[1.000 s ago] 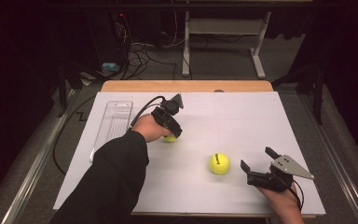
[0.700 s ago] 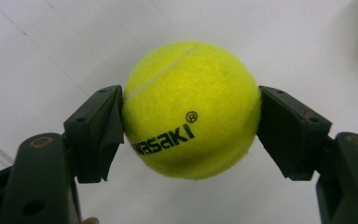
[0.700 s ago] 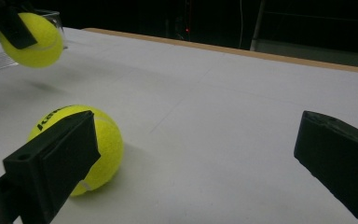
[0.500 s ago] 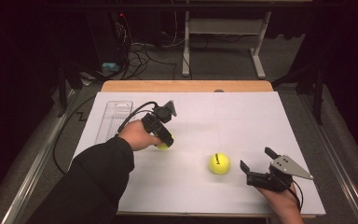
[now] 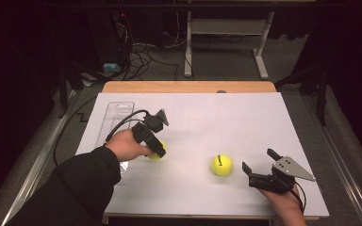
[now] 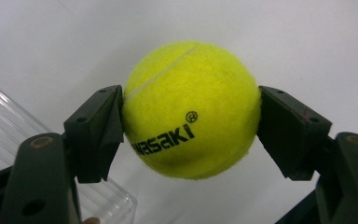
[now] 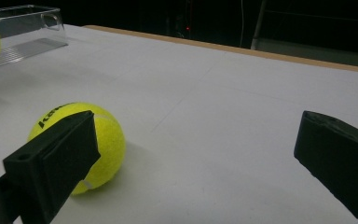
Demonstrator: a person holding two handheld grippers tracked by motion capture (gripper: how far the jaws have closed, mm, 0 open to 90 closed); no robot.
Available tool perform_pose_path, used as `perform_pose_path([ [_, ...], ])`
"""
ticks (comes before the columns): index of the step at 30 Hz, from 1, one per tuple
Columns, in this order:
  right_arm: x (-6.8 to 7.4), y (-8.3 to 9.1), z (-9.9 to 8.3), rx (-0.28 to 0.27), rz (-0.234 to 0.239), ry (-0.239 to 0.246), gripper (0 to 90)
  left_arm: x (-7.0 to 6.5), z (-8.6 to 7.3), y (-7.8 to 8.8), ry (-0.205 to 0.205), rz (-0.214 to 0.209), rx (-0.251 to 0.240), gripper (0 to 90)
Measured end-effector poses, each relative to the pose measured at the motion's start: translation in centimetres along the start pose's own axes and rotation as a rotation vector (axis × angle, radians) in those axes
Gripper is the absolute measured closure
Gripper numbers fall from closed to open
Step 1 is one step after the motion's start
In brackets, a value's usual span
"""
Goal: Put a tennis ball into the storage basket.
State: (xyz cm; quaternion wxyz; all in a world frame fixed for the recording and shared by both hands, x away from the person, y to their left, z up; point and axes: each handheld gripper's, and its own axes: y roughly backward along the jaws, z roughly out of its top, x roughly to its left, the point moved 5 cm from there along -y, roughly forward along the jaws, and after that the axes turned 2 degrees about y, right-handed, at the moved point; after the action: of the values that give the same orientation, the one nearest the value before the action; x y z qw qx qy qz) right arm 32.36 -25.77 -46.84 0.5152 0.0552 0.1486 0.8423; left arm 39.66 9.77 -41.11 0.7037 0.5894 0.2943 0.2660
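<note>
My left gripper (image 5: 158, 151) is shut on a yellow tennis ball (image 6: 189, 109); both jaws press its sides, just above the white table. In the high view that held ball (image 5: 157, 151) sits at the left-centre of the table, right beside a clear plastic tray (image 5: 114, 123). A second yellow tennis ball (image 5: 221, 165) lies free on the table, right of centre. My right gripper (image 5: 259, 164) stands open near the front right, its jaws spread wide, with this free ball (image 7: 81, 142) just beyond its left jaw.
The clear plastic tray (image 6: 23, 135) lies along the table's left side, its corner under my left gripper. A wooden edge (image 5: 188, 86) runs along the white sheet's far side. Beyond it are a metal stand (image 5: 226, 33) and cables on the floor.
My left gripper has carried its ball toward the front and left, closer to the clear tray. The right gripper and the free ball have stayed put.
</note>
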Motion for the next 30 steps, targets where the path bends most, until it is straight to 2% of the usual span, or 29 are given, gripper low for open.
perform_pose_path([
  [7,0.1,0.0,0.0,0.0,0.003,0.008,0.0,0.3,-1.5,-0.4,0.014,-0.006,0.025,27.3],
  [15,0.2,-0.2,-0.1,0.007,0.006,0.011,0.0,0.8,-2.5,-0.4,0.029,-0.017,0.02,27.3],
  [18,0.2,-0.2,-0.1,0.008,0.007,0.01,0.0,1.0,-2.6,0.7,0.036,-0.024,-0.007,27.3],
  [22,0.2,-0.2,-0.1,0.009,0.006,0.008,0.1,1.5,-2.7,2.3,0.044,-0.007,-0.027,27.3],
  [25,0.2,-0.2,-0.1,0.008,0.005,0.01,0.1,2.0,-2.8,3.4,0.053,-0.003,-0.026,27.2],
  [30,0.2,-0.3,-0.1,0.009,0.005,0.009,0.1,3.1,-3.1,4.8,0.081,0.033,-0.029,27.2],
])
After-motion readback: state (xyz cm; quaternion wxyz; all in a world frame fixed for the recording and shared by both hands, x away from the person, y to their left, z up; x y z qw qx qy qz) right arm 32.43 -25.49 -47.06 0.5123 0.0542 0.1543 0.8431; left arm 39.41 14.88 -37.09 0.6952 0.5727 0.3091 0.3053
